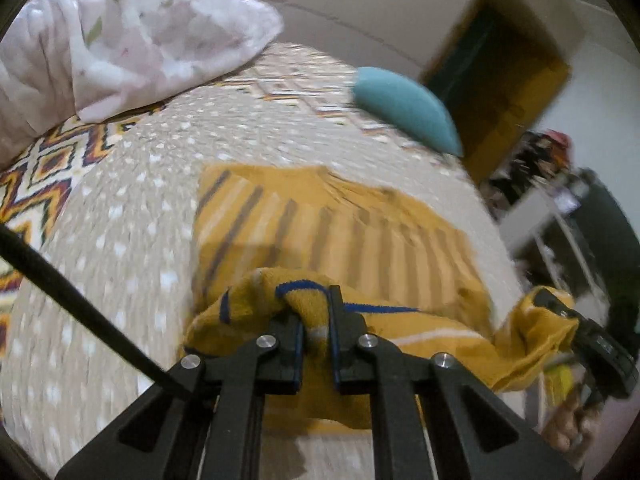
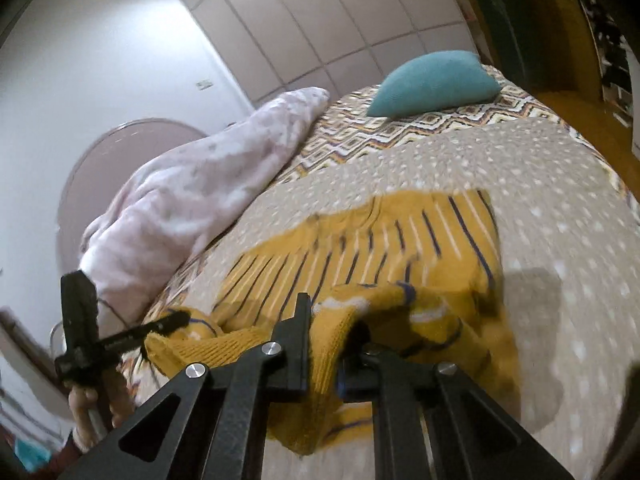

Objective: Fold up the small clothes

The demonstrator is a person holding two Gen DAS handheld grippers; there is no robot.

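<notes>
Left gripper [image 1: 316,320] clamped tight on the near hem of the mustard striped garment [image 1: 332,232], a bunched fold of knit with a blue stripe pinched between the two black fingers [image 1: 335,312]. Right gripper [image 2: 324,344] likewise closed on the same hem further along, yellow knit squeezed between its fingers [image 2: 298,332] and draping over the tips. Seen across from each wrist view: right gripper [image 1: 560,312] at the right edge with cloth wrapped round its tip and part of a hand [image 1: 568,424] below it; left gripper [image 2: 168,326] at the left edge biting the opposite corner, a hand [image 2: 90,404] on its handle beneath. Hem lifted off the bed between the two grips and sagging slightly; rest of the garment [image 2: 360,240] lying flat beyond, stripes running away from the cameras, far edge resting on the beige dotted bedspread [image 1: 132,208]. Heavy blur over the cloth and cover (both views smeared). Further out, a zigzag-patterned blanket [image 2: 400,136] under the dotted cover, a teal pillow [image 2: 432,82] on it near the head of the bed, and a crumpled pale pink duvet [image 2: 192,200] heaped along the left side. Beyond those, pale panelled wardrobe doors [image 2: 320,20] and a wooden door frame [image 1: 516,92] at the right
</notes>
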